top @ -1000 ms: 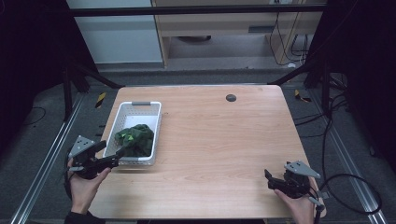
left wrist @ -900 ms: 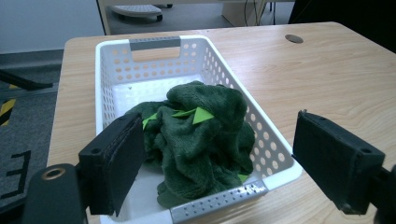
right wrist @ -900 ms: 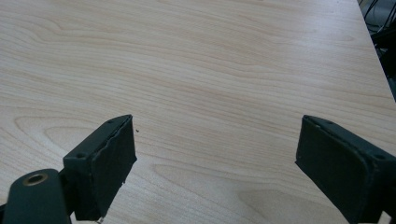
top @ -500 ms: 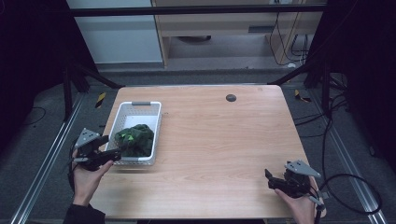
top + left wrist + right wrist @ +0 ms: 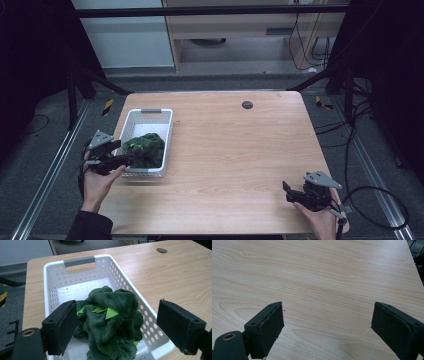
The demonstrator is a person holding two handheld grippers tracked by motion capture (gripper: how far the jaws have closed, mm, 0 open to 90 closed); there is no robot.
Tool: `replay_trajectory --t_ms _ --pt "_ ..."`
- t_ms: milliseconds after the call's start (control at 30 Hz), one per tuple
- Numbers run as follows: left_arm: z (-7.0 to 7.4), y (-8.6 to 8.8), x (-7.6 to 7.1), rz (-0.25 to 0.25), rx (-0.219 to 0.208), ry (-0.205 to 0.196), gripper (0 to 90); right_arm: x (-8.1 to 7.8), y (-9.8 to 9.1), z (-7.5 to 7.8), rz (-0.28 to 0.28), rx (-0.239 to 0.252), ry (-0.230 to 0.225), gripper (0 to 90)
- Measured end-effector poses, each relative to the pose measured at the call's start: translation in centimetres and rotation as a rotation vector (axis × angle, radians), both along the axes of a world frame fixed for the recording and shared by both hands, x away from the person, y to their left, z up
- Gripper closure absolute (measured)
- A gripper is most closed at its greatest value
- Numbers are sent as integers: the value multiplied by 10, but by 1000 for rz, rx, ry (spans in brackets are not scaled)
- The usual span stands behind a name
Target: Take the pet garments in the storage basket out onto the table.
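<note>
a dark green plush cloth (image 5: 110, 322) lies bunched in the near end of a white perforated basket (image 5: 75, 262) on the counter (image 5: 240, 145). the left hand-held gripper (image 5: 117, 325) hangs just in front of the basket, jaws spread wide on either side of the heap, gripping nothing. the right hand-held gripper (image 5: 327, 327), well away from the basket, is likewise released over bare wood. the cloth looks soft, light and limp; a pinch on its raised top fold seems the likeliest hold.

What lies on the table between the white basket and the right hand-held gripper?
Nothing: in the high view, bare wooden table separates the white basket from the right hand-held gripper.
</note>
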State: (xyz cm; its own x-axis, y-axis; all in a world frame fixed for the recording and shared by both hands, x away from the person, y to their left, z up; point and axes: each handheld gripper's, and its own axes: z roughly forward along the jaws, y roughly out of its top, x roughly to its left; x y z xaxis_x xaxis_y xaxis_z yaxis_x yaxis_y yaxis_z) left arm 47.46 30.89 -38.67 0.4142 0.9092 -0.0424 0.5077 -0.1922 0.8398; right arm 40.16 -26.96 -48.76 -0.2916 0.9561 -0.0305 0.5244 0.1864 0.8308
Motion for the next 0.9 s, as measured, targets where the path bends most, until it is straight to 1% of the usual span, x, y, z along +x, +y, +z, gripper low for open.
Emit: replay_trajectory --t_ms 167,333,433,567,733,900 --pt "-2 -3 7 -4 22 13 158 0 1 0 3 2 3 105" --pt "-5 -6 14 -7 32 37 156 1 0 0 1 -1 5 105" --pt "-7 -7 18 -6 40 50 150 1 0 -1 -2 8 15 104" --pt "-10 -10 23 -11 49 66 145 1 0 -1 3 2 17 101" --pt "-13 -14 29 -17 75 82 144 2 -1 -2 5 -1 23 98" --pt "-16 -17 34 -13 90 99 141 2 -1 -2 6 0 26 97"
